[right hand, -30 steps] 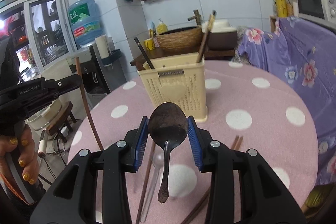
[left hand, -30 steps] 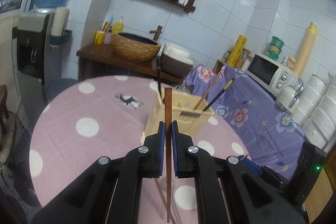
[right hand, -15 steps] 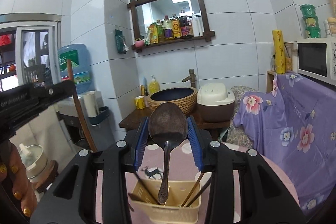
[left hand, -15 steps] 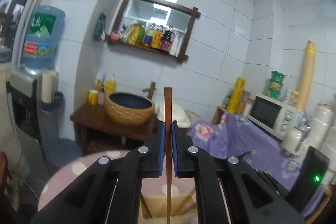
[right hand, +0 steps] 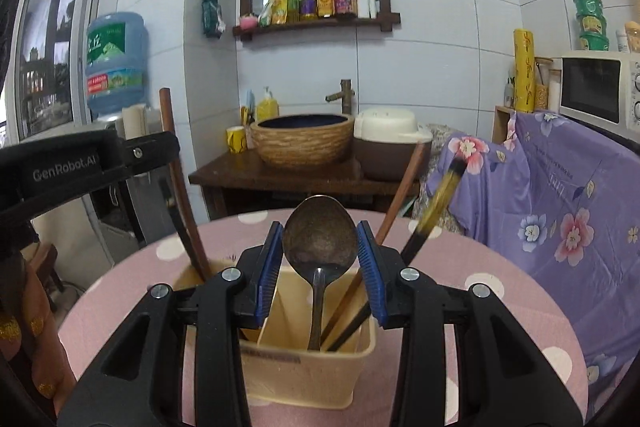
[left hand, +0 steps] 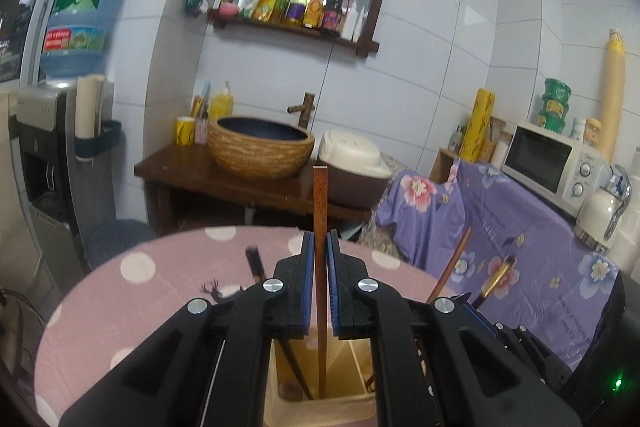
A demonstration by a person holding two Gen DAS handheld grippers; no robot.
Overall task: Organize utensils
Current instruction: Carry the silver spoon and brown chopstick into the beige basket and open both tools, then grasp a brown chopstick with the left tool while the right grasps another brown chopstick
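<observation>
My left gripper [left hand: 320,247] is shut on a brown wooden chopstick [left hand: 320,195] held upright, with its lower end down inside the cream utensil holder [left hand: 348,367]. In the right wrist view the left gripper [right hand: 170,151] comes in from the left, and the chopstick [right hand: 168,115] slants into the holder's left compartment. My right gripper [right hand: 320,239] is shut on the bowl of a metal spoon [right hand: 320,231]. The spoon's handle hangs down into the holder [right hand: 300,379]. Other chopsticks [right hand: 404,187] lean in the holder's right compartment.
The holder stands on a round pink table with white dots [right hand: 500,267]. A hand with gold nails [right hand: 24,347] shows at lower left. Behind are a woven sink bowl [left hand: 260,147], a rice cooker [left hand: 352,155], a microwave [left hand: 552,163] and a water dispenser [left hand: 76,27].
Both grippers have moved forward over the holder. The chopstick's and the spoon's lower ends, earlier above the table short of it, now reach inside it. Both grips are unchanged.
</observation>
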